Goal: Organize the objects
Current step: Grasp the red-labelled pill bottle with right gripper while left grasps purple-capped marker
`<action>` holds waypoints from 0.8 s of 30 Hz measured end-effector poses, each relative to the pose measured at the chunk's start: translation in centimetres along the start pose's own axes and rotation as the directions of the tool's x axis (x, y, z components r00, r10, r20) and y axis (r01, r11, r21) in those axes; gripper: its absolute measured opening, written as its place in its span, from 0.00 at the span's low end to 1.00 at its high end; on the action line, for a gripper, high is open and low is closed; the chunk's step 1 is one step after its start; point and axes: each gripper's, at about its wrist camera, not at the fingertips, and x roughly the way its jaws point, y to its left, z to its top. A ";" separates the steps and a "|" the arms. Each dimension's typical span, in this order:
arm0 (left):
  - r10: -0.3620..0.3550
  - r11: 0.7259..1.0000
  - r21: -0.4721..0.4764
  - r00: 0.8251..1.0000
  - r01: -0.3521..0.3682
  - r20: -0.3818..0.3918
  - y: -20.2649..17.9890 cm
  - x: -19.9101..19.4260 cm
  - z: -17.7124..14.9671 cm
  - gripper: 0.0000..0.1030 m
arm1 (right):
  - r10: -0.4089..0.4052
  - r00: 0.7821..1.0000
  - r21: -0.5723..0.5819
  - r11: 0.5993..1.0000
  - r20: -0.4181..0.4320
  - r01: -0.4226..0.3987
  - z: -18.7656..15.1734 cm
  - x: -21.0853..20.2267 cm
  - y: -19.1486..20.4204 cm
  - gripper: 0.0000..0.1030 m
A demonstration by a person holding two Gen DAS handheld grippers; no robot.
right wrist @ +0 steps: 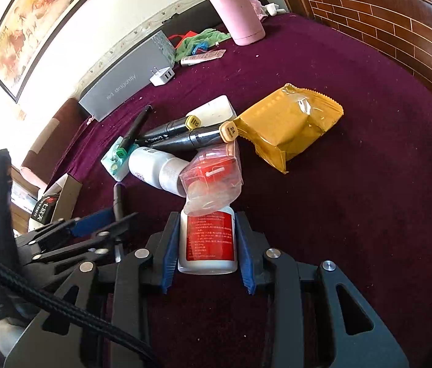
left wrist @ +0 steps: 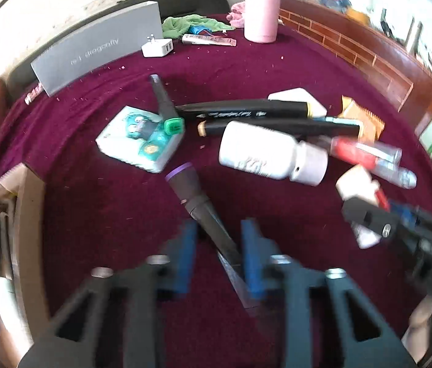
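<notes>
The left gripper (left wrist: pixel 219 254) is clamped on a slim black purple-banded marker (left wrist: pixel 199 207), while the right gripper (right wrist: pixel 206 245) grips a smooth white red-labelled bottle (right wrist: pixel 207 239) on maroon velvet cloth (right wrist: pixel 354 214).

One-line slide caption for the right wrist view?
Right gripper closed on red-labelled white bottle on maroon cloth, clutter beyond.

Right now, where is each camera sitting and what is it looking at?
Left wrist: on the left gripper, looking down its blue fingers at a purple-ringed marker.
Right wrist: on the right gripper, looking down at a red-labelled white bottle; the left gripper shows too.
Both see the pink flask, grey box and maroon cloth.
</notes>
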 end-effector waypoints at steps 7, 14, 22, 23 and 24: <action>0.019 1.000 0.006 1.000 -0.019 0.001 1.7 -0.4 -1.3 0.12 | 0.006 1.000 0.006 1.000 0.001 -0.006 0.0 0.0 -0.1 0.31; 0.159 0.982 0.072 0.974 -0.172 0.164 -0.7 -0.1 -2.1 0.18 | 0.008 1.000 0.009 1.000 0.003 -0.008 0.1 0.1 -0.1 0.31; -0.040 0.999 -0.013 0.995 0.042 0.093 2.7 -2.3 -3.6 0.11 | 0.026 1.000 0.024 0.999 0.005 -0.026 0.2 0.1 -0.4 0.31; -0.051 0.998 -0.024 0.994 0.053 0.098 3.0 -2.8 -4.0 0.11 | 0.025 1.000 0.024 0.999 0.005 -0.026 0.2 0.1 -0.4 0.31; -0.067 0.997 -0.040 0.992 0.071 0.104 3.6 -3.4 -4.5 0.11 | 0.023 1.000 0.022 0.999 0.005 -0.023 0.2 0.1 -0.4 0.31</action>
